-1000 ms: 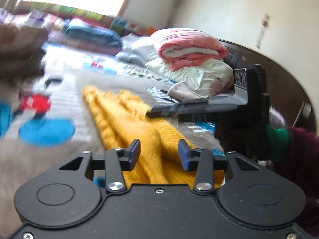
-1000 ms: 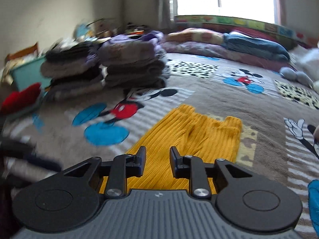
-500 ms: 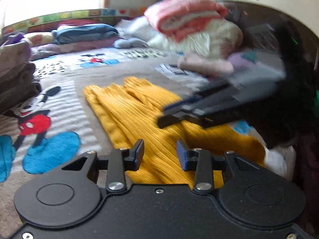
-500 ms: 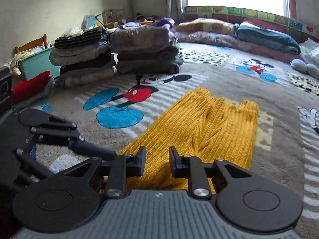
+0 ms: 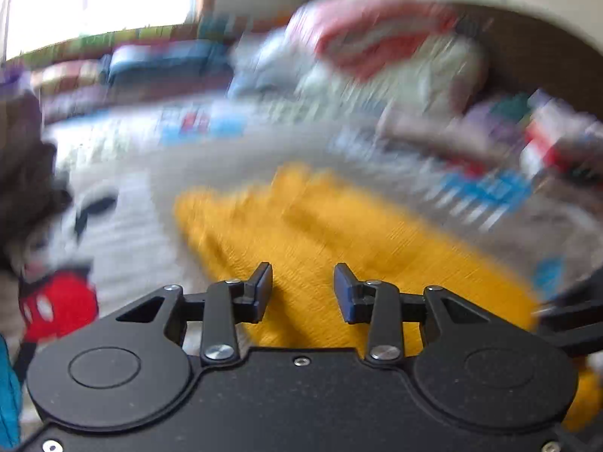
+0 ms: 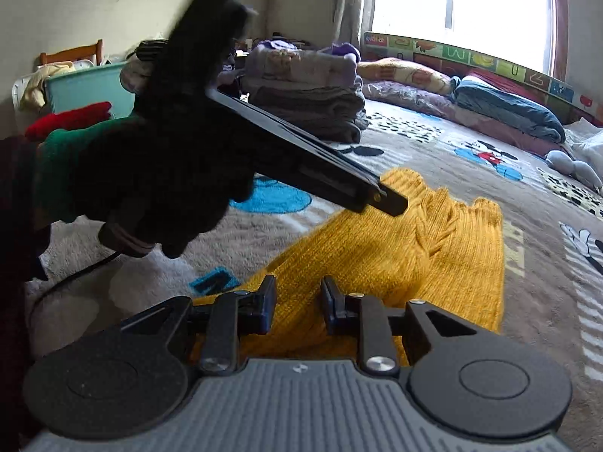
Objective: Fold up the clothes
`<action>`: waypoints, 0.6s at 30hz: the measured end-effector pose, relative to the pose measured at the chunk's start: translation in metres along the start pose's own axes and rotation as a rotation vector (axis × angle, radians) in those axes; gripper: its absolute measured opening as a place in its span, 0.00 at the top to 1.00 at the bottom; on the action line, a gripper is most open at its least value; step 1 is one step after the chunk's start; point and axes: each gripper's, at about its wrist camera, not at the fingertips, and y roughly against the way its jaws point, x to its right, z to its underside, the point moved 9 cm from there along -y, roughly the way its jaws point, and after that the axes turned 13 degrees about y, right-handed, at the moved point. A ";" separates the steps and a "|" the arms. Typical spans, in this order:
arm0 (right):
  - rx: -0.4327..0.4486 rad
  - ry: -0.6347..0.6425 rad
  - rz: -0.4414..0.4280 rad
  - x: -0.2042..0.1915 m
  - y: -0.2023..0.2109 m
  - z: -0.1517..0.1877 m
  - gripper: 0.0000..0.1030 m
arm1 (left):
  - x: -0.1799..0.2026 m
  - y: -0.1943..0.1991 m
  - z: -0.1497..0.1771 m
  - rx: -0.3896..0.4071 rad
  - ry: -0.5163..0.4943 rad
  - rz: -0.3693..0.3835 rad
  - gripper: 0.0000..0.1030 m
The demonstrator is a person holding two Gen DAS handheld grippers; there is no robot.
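A yellow knit garment (image 5: 339, 233) (image 6: 414, 256) lies flat on the cartoon-print blanket (image 6: 527, 233), folded lengthwise. My left gripper (image 5: 303, 282) hovers over its near end; its jaws are opening with nothing between them. In the right wrist view a gloved hand (image 6: 169, 173) holds that left gripper (image 6: 388, 201) tilted down over the garment's left edge. My right gripper (image 6: 297, 293) hangs low over the garment's near edge, open with a narrow gap and nothing in it. Its dark frame (image 5: 565, 312) shows at the right edge of the blurred left wrist view.
Stacks of folded clothes (image 6: 305, 94) stand at the back left of the bed. A teal bin (image 6: 90, 86) and a red cloth (image 6: 71, 118) lie beside them. Pillows (image 6: 508, 105) line the window wall. Piled bedding (image 5: 377, 49) sits at the back right.
The left gripper has swung in over the garment's left side, now large in the right wrist view. The right gripper has sunk closer to the garment's near edge.
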 end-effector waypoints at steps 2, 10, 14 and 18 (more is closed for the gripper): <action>-0.010 -0.028 -0.010 0.002 -0.005 0.003 0.74 | -0.007 -0.005 0.005 0.009 0.024 0.016 0.61; -0.040 -0.090 -0.038 0.006 -0.009 0.004 0.74 | -0.001 0.017 0.004 0.052 0.021 -0.032 0.61; 0.072 -0.139 -0.046 0.009 0.035 -0.005 0.70 | 0.015 0.060 0.002 0.141 0.010 -0.037 0.60; 0.112 -0.079 0.053 0.016 0.087 0.012 0.66 | 0.027 0.095 0.024 0.152 -0.049 -0.074 0.46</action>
